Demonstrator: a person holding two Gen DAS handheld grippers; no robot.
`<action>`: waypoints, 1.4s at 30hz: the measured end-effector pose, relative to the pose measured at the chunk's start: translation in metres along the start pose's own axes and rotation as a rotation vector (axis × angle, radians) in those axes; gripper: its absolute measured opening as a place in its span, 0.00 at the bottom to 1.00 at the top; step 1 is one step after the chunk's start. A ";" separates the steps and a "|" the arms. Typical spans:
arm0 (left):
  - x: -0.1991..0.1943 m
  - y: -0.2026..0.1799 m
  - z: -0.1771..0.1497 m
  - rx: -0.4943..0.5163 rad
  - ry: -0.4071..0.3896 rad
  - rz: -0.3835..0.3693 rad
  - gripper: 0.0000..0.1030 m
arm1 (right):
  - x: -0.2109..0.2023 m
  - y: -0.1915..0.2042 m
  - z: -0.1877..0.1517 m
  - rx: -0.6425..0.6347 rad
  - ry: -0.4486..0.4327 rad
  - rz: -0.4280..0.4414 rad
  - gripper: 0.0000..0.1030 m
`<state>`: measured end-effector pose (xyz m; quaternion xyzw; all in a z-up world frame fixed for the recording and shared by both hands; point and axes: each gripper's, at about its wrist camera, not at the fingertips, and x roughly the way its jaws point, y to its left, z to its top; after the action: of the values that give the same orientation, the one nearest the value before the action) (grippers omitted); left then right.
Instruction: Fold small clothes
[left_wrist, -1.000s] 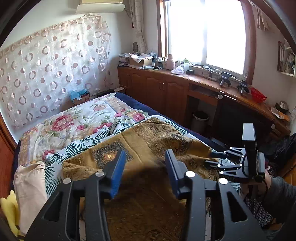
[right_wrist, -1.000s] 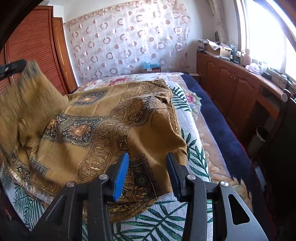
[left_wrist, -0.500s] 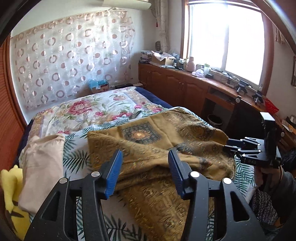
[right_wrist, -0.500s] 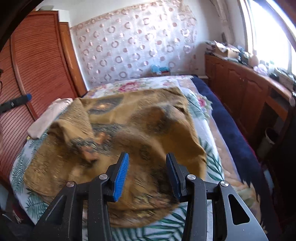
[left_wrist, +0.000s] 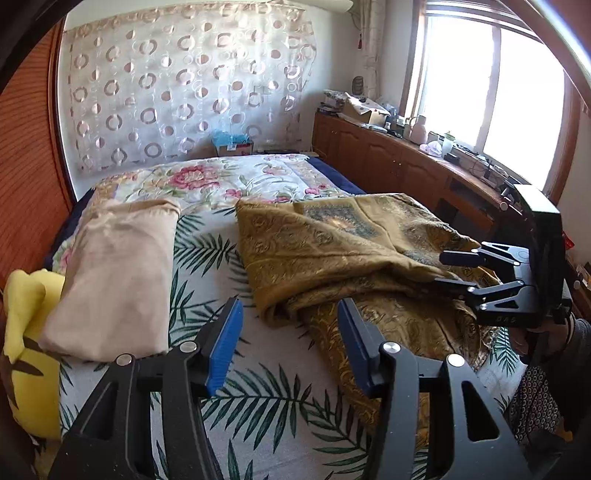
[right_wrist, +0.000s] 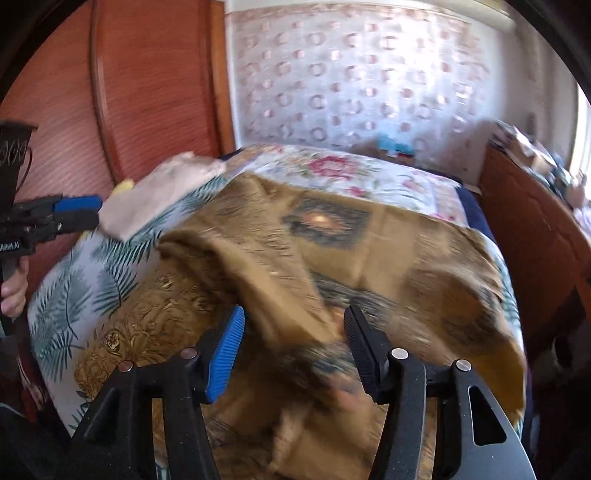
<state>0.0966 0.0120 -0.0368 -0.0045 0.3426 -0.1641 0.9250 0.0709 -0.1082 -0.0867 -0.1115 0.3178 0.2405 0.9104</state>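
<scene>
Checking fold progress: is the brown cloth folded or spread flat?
Partly folded: the brown cloth has one side doubled over itself in a rumpled flap, with a single layer showing beneath near the bed's edge.

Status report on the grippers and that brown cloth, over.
Left gripper open, empty. Right gripper just opened, nothing pinched. Brown patterned cloth half-folded, rumpled. Folded beige garment lies apart.

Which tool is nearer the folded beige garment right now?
Left. The left tool hangs over bare bedspread, with the folded beige garment just to its left. The right tool is over the brown patterned cloth, which lies further right on the bed.
</scene>
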 end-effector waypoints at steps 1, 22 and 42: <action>0.001 0.001 -0.001 -0.005 0.004 0.000 0.54 | 0.007 0.003 0.003 -0.021 0.018 -0.009 0.57; 0.003 0.004 -0.013 -0.028 -0.010 -0.004 0.76 | 0.028 -0.003 0.014 -0.077 -0.023 0.009 0.08; 0.003 -0.013 -0.003 -0.019 -0.036 -0.023 0.76 | -0.040 -0.115 -0.007 0.153 0.016 -0.168 0.09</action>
<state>0.0929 -0.0011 -0.0395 -0.0202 0.3272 -0.1716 0.9290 0.0981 -0.2240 -0.0614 -0.0696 0.3320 0.1375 0.9306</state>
